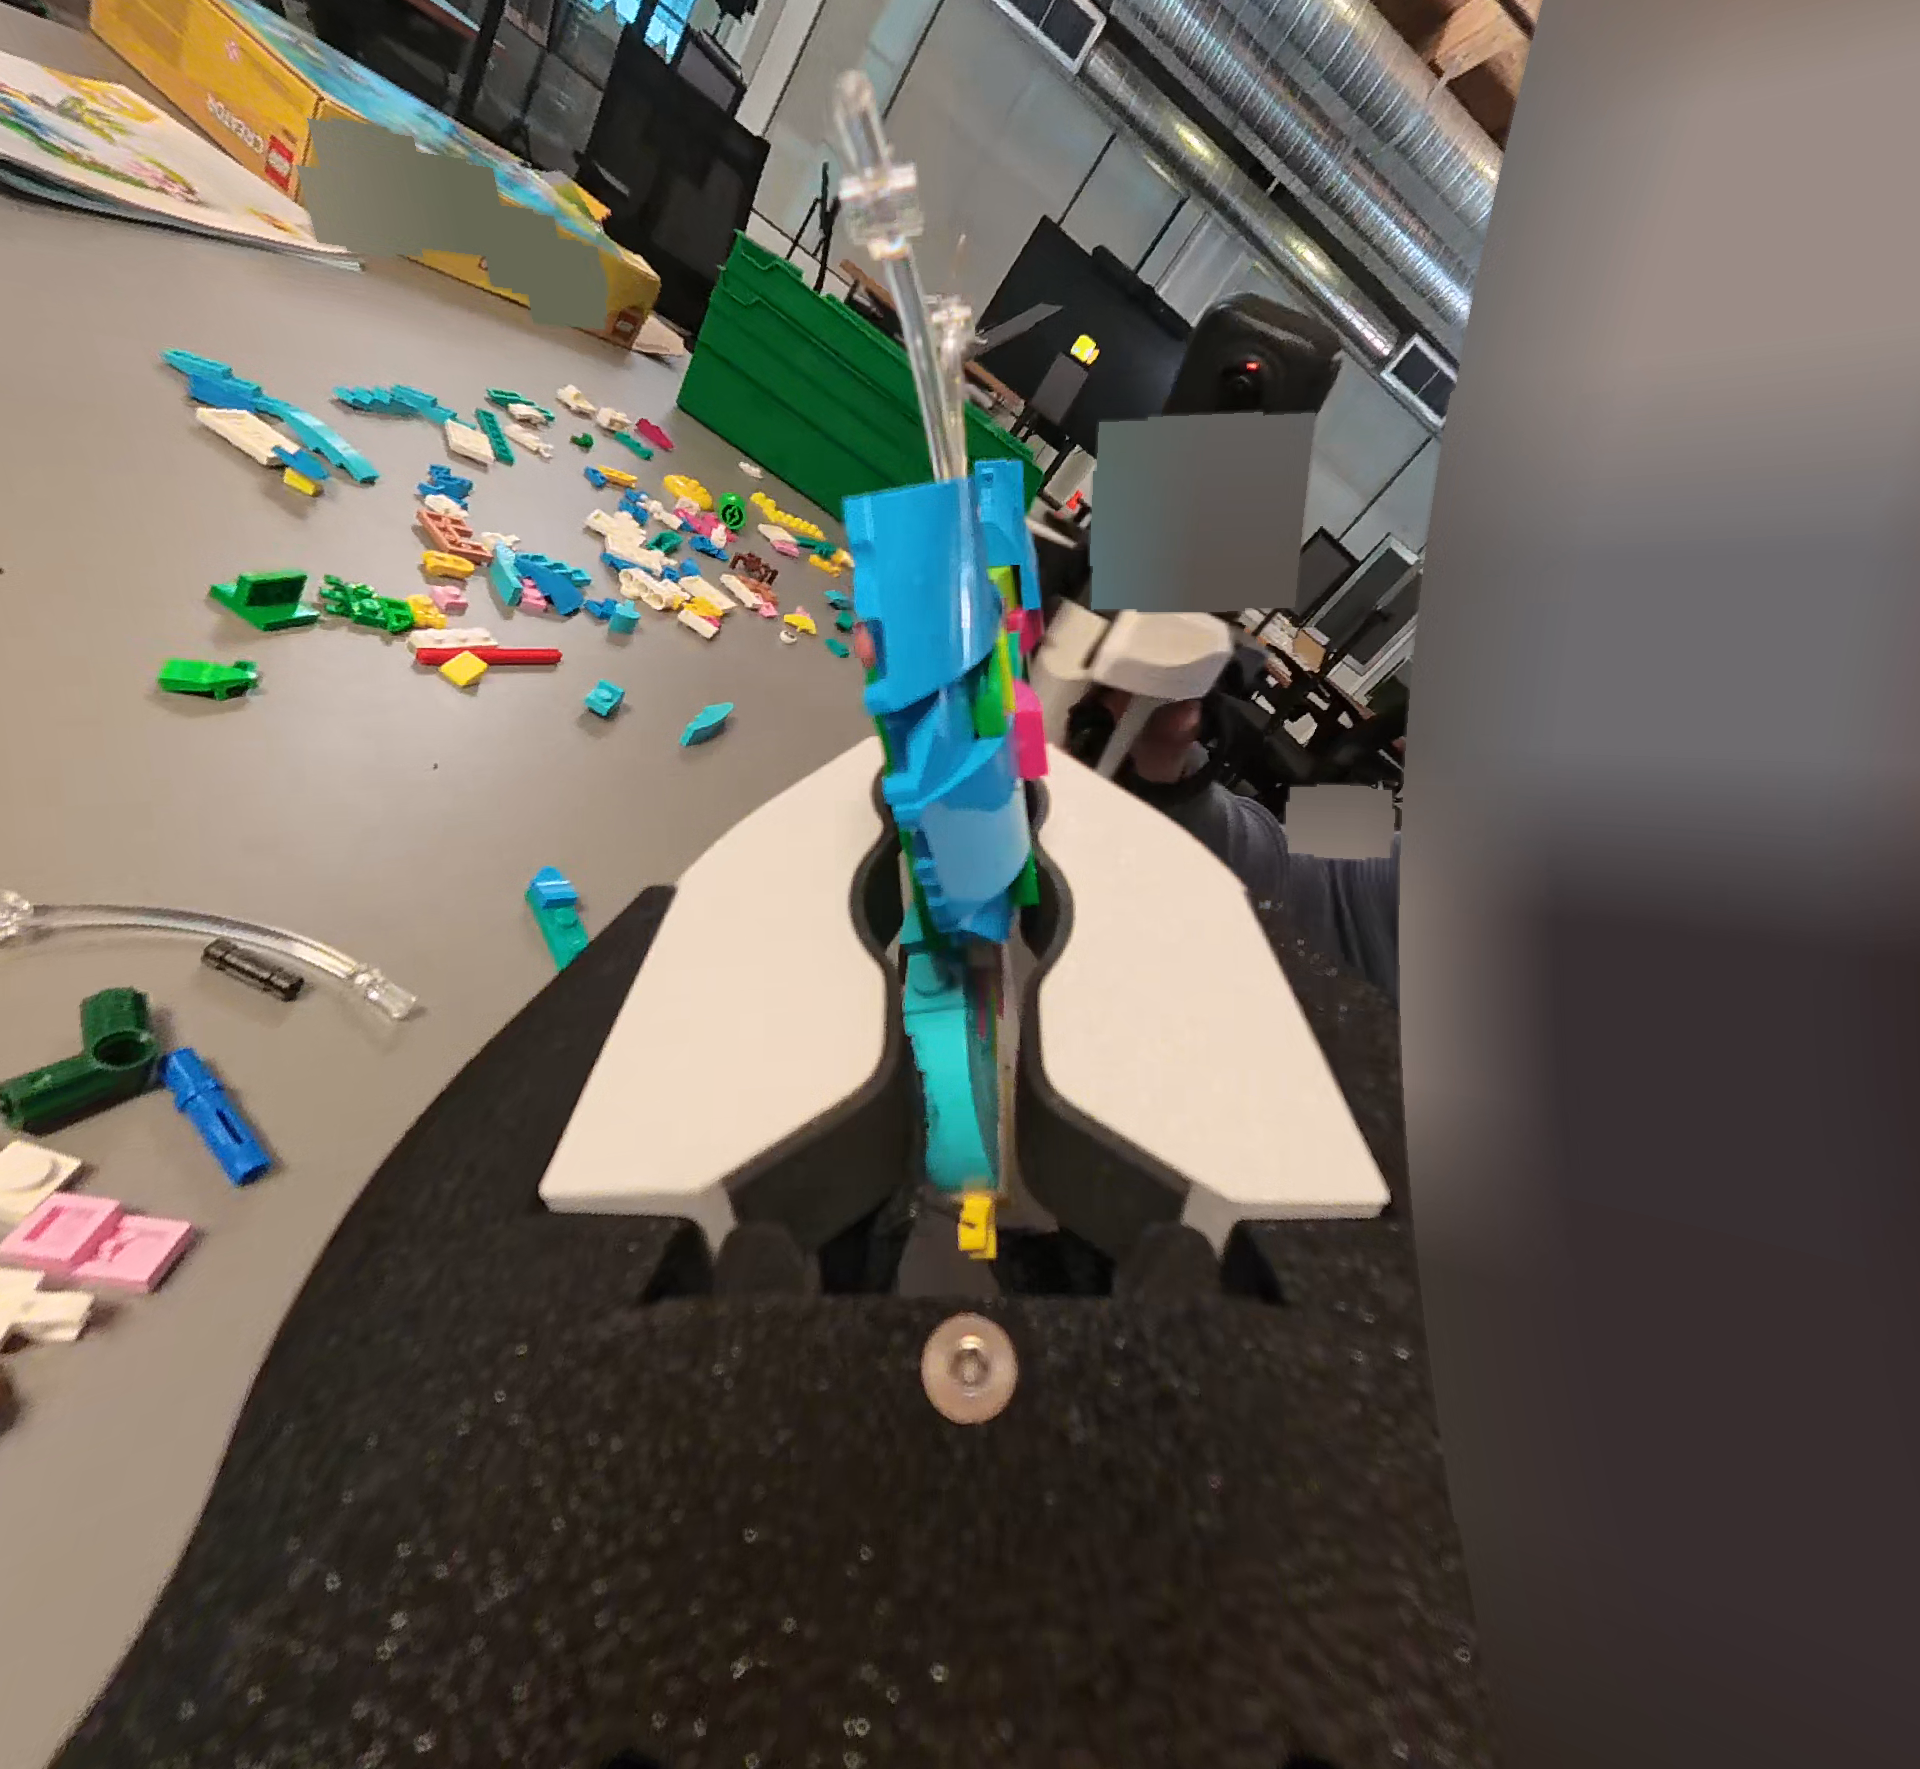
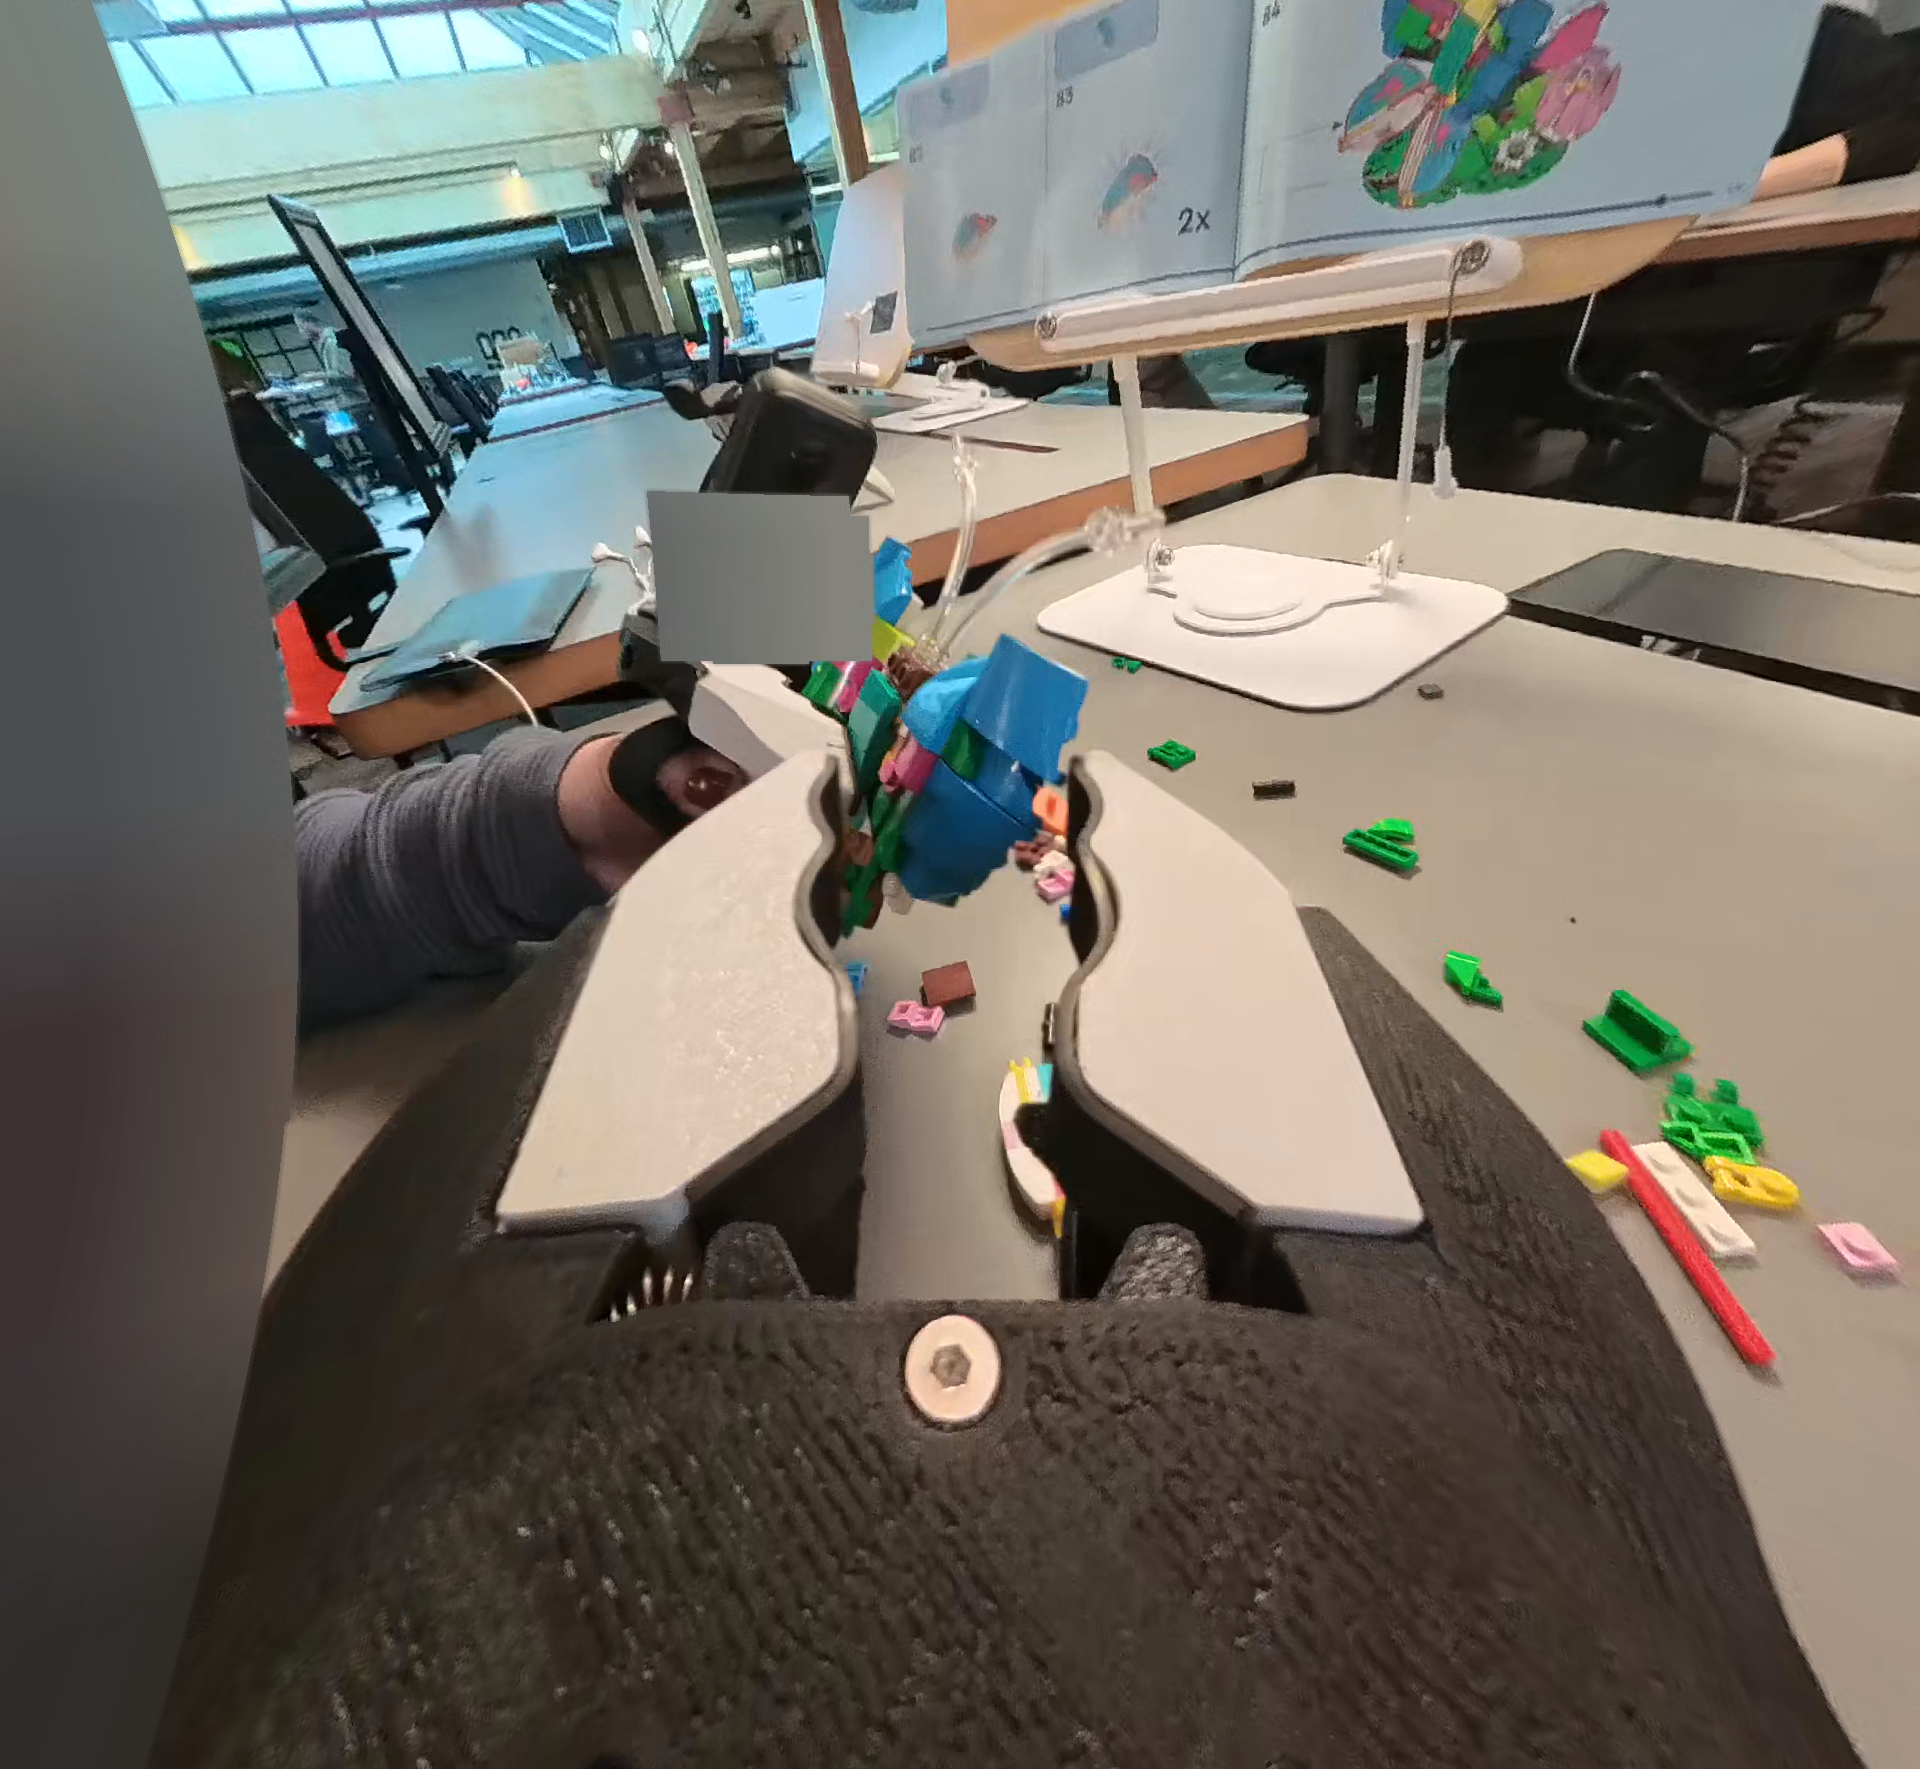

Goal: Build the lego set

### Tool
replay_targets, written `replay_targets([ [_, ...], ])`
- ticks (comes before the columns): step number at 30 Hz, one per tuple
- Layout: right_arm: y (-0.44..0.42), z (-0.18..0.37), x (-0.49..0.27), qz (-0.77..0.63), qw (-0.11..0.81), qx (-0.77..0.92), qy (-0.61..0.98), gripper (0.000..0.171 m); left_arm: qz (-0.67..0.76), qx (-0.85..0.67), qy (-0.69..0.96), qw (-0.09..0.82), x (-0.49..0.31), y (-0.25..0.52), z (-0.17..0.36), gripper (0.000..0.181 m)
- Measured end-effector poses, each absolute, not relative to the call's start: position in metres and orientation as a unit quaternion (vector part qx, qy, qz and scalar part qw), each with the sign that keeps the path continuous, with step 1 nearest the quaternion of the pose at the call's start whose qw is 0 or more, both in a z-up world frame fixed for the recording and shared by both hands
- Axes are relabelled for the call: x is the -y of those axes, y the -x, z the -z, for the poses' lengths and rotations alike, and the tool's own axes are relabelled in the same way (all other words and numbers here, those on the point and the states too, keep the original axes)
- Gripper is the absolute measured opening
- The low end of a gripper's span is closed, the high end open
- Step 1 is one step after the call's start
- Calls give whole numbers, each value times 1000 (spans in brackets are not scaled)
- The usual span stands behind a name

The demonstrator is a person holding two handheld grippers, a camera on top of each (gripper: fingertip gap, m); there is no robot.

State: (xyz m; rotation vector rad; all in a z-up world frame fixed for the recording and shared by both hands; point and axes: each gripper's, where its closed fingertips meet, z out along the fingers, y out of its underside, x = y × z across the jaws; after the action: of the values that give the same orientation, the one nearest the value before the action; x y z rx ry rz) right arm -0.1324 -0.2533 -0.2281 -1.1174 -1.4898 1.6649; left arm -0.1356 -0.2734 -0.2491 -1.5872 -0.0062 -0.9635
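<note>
My left gripper (image 1: 961, 805) is shut on a partly built lego model (image 1: 935, 639) of blue, teal, green and pink bricks, held edge-on above the table. A clear curved tube (image 1: 914, 306) sticks up from its top. In the right wrist view the same model (image 2: 997, 711) sits between the tips of my right gripper (image 2: 951, 784), which is open with the jaws wide apart. I cannot tell whether the right fingers touch the model. The left gripper (image 2: 790, 711) holds it from the left there. The right gripper (image 1: 1132, 659) shows behind the model in the left wrist view.
Loose bricks (image 1: 623, 535) lie scattered on the grey table (image 1: 364, 784), with a yellow lego box (image 1: 239, 88) and a green crate (image 1: 821, 369) behind. A second clear tube (image 1: 208, 930), a green connector (image 1: 94, 1065) and a blue pin (image 1: 213, 1111) lie near. An instruction booklet (image 2: 1351, 57) stands on a white stand (image 2: 1268, 618); green pieces (image 2: 1636, 1028) and a red bar (image 2: 1683, 1241) lie to the right. Only a small space, under 4 cm, lies between the two pairs of fingers.
</note>
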Motion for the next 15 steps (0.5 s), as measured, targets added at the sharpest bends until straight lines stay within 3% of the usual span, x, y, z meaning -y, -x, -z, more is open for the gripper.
replay_targets([
  [2, 135, 230, 253, -628, 313, 569, 429, 33, 418, 3, 681, 601, 274, 136, 246, 18],
  [6, 134, 232, 235, -605, 315, 581, 445, 38, 397, 23, 681, 615, 275, 149, 246, 18],
  [11, 114, 305, 238, -427, 185, 744, 480, 40, 385, 61, 665, 638, 277, 171, 243, 19],
  [15, 109, 343, 246, -318, 163, 816, 454, 41, 378, 65, 672, 633, 277, 175, 247, 19],
])
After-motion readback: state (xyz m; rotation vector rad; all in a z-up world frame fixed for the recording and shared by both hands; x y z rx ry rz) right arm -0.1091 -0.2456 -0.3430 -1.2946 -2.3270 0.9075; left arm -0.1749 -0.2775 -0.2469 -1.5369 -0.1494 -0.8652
